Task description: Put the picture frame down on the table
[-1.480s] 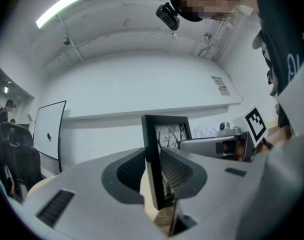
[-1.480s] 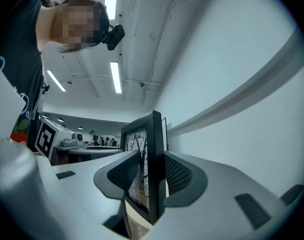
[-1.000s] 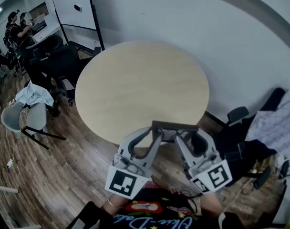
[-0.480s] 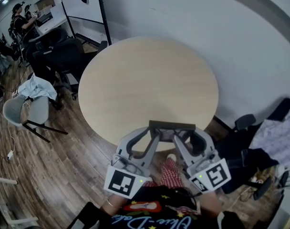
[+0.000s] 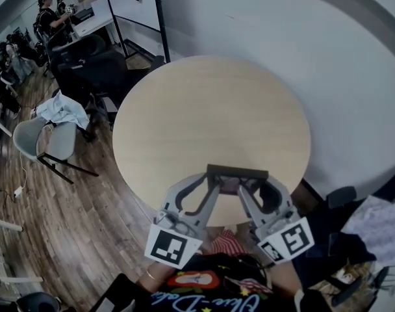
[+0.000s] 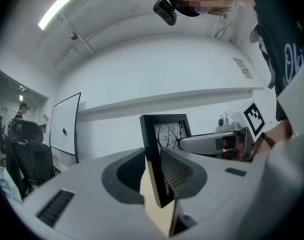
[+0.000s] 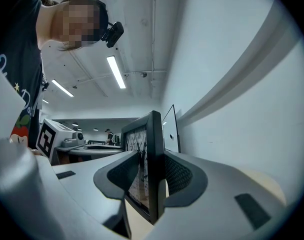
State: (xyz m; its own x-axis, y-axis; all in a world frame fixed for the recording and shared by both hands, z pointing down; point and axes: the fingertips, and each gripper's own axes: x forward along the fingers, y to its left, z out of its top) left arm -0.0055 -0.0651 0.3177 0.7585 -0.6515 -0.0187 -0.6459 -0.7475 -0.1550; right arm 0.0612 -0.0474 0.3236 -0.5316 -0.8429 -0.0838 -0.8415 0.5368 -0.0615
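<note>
Checking grip first: what has the picture frame (image 5: 237, 171)? (M.)

Both sets. The left tongs (image 5: 212, 182) pinch its left side rail and the right tongs (image 5: 249, 186) its right side rail. In each gripper view the ribbed pads sit flat against the black moulding. Gap is narrow, with nothing else between. (K.)

Why two-handed? (M.)

My reading: a wide, thin thing pinched at one end only would swing. A clamp on each end keeps it square and upright. The printed face, bare branches, looks turned toward the person. (K.)

Where in the head view? (M.)

Lower middle. From above it shows edge-on as a dark bar bridging the two sets of tips, over the near rim of the round counter (image 5: 210, 109). Pale counter top shows under the jaws in both gripper views. Cannot tell whether the bottom rail touches the wood. (K.)

Set-down done, then? (M.)

Judged not: both grips are on and the piece sits right at the rim. Bare counter runs ahead of it, toward the upper part of the view. Lowered this close to the edge, it could tip back off. (K.)

Surroundings? (M.)

Grey chair (image 5: 36, 143) at left centre, on plank floor, well apart from the tongs. (K.)
</note>
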